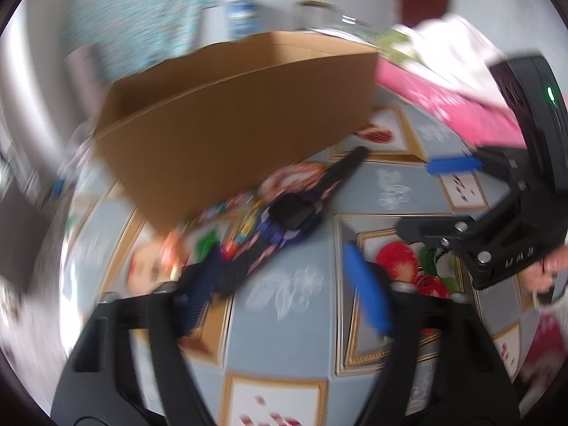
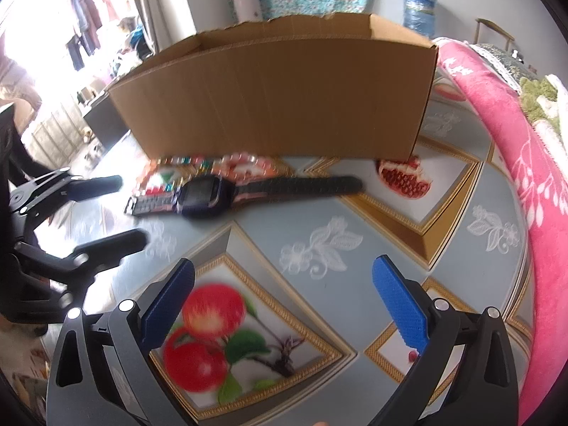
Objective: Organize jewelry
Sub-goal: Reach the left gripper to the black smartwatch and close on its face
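Observation:
A dark wristwatch (image 2: 202, 195) lies flat on the fruit-print tablecloth, its strap stretched out to the right, in front of an open cardboard box (image 2: 277, 99). Coloured bead bracelets (image 2: 198, 163) lie between watch and box. My left gripper (image 2: 131, 207) comes in from the left with its jaws apart, the strap's near end lying about between its tips, no pad visibly pressing it. In the blurred left wrist view the watch (image 1: 291, 213) lies ahead of the left gripper (image 1: 278, 257). My right gripper (image 2: 284, 262) stands open over an apple picture, nothing between its blue pads, also seen as the right gripper (image 1: 417, 198).
A pink blanket (image 2: 514, 159) runs along the table's right edge. Behind the box stand a blue water bottle (image 2: 419, 7) and a white roll (image 2: 245, 0). A hand (image 1: 550, 269) holds the right gripper. The tablecloth (image 2: 355, 284) stretches in front of the watch.

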`<state>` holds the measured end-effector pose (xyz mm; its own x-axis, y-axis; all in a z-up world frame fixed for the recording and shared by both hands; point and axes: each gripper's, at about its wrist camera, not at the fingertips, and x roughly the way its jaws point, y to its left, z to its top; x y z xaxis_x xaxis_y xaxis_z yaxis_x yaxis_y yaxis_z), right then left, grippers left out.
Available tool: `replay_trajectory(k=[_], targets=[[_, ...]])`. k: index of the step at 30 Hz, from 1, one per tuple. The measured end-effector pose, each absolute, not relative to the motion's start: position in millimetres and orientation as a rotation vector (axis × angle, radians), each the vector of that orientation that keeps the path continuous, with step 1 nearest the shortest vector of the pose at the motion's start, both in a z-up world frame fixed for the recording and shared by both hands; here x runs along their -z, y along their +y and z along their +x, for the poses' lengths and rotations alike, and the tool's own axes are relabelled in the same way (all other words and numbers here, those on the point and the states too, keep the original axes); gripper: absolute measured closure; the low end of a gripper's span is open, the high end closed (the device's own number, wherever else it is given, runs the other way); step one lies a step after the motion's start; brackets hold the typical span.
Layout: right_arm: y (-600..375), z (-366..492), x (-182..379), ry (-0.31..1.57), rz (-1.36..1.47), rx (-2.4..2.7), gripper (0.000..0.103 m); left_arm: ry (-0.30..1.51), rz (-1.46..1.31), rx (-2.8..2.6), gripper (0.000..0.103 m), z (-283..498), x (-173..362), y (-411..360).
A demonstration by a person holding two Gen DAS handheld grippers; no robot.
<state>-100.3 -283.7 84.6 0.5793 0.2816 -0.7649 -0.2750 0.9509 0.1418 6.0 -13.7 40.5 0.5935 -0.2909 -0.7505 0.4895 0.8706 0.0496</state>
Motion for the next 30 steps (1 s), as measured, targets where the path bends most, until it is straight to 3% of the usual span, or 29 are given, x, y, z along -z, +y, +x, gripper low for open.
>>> replay_trajectory(k=[6,9,19,21,28,30], targets=[[-312.1,-91.0,-95.0,0.873,0.208,-0.377,0.005,0.808,0.539,0.582,0.046,26.7,-15.5,-43.8],[-308.3,-88.7,-94.0,0.878,0.241,-0.423,0.005,0.806,0.502,0.627,0.054,38.2,-12.3,-41.4],[-282.6,-81.0,-72.8,0.944,0.318,-0.590,0.006,0.938,0.435,0.737,0.050,73.7,-9.1,-38.5],[-284.0,-78.8,-68.4,0.954,0.366,-0.610,0.006,0.951,0.431,0.757,0.056,74.8,-9.0,-40.8],[-295.7,-79.4,-69.7,0.992,0.466,-0.634,0.007,0.926,0.445,0.757,0.057,56.6,-16.5,-46.5],[-303.0,-80.9,-70.2,1.001,0.496,-0.629,0.012,0.923,0.397,0.769,0.057,53.4,-25.2,-44.6]])
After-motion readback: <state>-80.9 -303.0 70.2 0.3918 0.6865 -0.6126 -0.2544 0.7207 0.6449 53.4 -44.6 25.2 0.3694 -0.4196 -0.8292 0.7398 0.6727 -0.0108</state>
